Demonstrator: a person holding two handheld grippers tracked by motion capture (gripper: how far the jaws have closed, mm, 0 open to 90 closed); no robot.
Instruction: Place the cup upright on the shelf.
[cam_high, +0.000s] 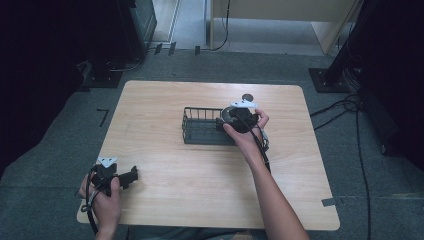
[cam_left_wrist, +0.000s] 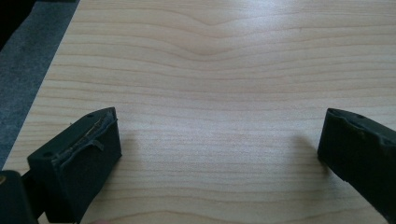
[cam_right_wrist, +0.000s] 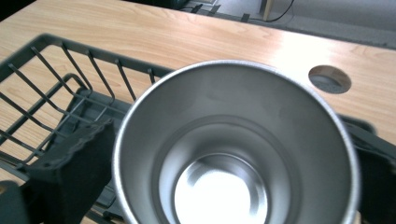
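Cup (cam_right_wrist: 233, 144), round steel, smooth, sits between wide right gripper (cam_right_wrist: 224, 182) jaws over black wire basket (cam_right_wrist: 56, 93); grip uncertain. Left gripper (cam_left_wrist: 219, 154) gapes empty above woodgrain table (cam_left_wrist: 210, 70).

A shiny silver steel cup (cam_right_wrist: 233, 154) sits over a dark grey wire rack (cam_right_wrist: 51, 88); the surface (cam_left_wrist: 210, 70) is pale, wood-grained

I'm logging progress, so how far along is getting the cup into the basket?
Done: the cup is upright at the basket's right end. In hand: it sits between the right tongs; whether they grip it is unclear. Left: likely letting go and pulling clear. The left tongs are open over bare table.
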